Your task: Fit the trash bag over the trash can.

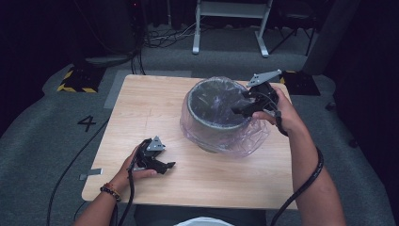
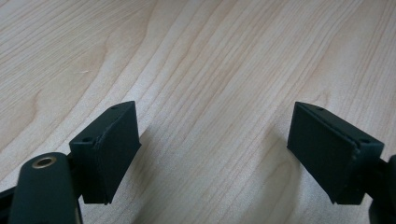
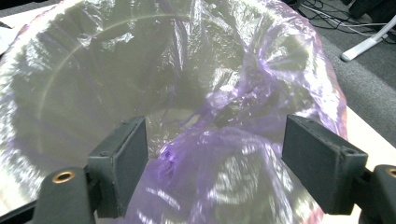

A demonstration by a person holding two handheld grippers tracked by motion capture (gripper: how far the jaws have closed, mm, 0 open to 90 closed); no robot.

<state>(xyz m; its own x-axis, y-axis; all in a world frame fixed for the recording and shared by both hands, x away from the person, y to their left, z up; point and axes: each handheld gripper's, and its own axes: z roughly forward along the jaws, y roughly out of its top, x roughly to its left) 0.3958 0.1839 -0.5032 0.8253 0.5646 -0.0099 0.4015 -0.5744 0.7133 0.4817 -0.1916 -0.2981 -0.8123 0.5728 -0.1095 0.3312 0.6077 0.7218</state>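
A wooden table (image 1: 141,117) stands on grey carpet (image 1: 42,122). A black "4" (image 1: 87,123) is marked on the carpet left of the table, and a strip of tape (image 1: 91,174) lies near its front left corner. Behind, a white frame (image 1: 230,23) stands by loose cables (image 1: 164,35). Yellow-black hazard tape (image 1: 75,80) edges a dark base at far left.

A bag-lined bin (image 1: 214,123) stands on the table (image 1: 141,113), right of centre.

The high view is dim and dark toward its edges. Glare glints off the purple plastic bag (image 3: 243,154), slightly blurred; soft jaw shadows fall on the sharply lit table (image 2: 210,70).
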